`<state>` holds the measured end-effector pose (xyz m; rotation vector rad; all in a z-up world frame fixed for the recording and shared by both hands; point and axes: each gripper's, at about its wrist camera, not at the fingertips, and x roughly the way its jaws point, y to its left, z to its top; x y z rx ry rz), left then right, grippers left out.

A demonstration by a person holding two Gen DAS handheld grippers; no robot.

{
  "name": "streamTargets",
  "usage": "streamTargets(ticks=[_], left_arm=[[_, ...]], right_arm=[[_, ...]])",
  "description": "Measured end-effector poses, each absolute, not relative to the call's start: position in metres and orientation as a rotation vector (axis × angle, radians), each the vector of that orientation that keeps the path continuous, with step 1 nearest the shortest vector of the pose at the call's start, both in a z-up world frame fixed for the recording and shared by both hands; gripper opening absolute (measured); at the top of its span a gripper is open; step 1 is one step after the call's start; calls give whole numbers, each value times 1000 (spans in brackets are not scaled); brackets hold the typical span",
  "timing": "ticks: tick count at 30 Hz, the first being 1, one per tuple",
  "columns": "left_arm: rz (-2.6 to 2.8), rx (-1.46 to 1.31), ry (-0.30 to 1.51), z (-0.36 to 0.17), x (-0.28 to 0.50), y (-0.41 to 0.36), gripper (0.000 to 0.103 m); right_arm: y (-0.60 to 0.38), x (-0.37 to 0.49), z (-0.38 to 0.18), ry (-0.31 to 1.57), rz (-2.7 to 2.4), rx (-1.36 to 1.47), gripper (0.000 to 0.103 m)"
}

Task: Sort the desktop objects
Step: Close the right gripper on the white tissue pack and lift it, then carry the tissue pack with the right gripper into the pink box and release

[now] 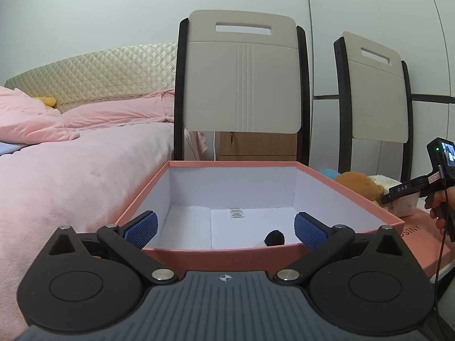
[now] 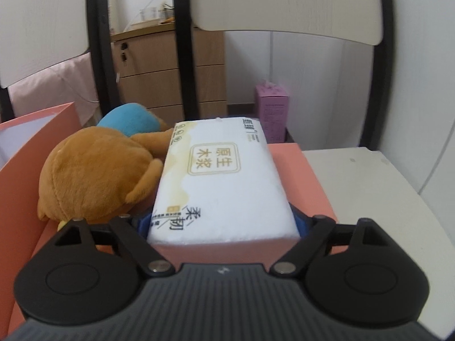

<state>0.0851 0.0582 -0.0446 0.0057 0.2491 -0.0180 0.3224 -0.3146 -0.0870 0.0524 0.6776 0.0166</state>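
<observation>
My left gripper is open and empty, its blue pads spread just above the near rim of an open salmon-pink box with a white inside. A small black-and-white object lies on the box floor. My right gripper is shut on a white tissue pack printed with Chinese characters, its fingers at the pack's near end. The pack rests on the pink box lid. A brown plush toy lies against the pack's left side. The right gripper also shows in the left wrist view.
Two chairs stand behind the box. A pink bed fills the left. A white tabletop extends right of the lid. A purple carton and a wooden drawer unit stand behind.
</observation>
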Motion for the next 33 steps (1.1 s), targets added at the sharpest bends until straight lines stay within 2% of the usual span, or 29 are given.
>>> streamTargets(ticks=[10, 23, 33], left_arm=[[-30, 0, 255, -44, 86, 56, 103], [-29, -16, 241, -40, 83, 60, 103], [7, -13, 228, -38, 78, 67, 103]], right_arm=[[-309, 278, -43, 577, -72, 84, 87], [-249, 261, 59, 454, 18, 47, 87], [-116, 284, 52, 571, 344, -9, 87]])
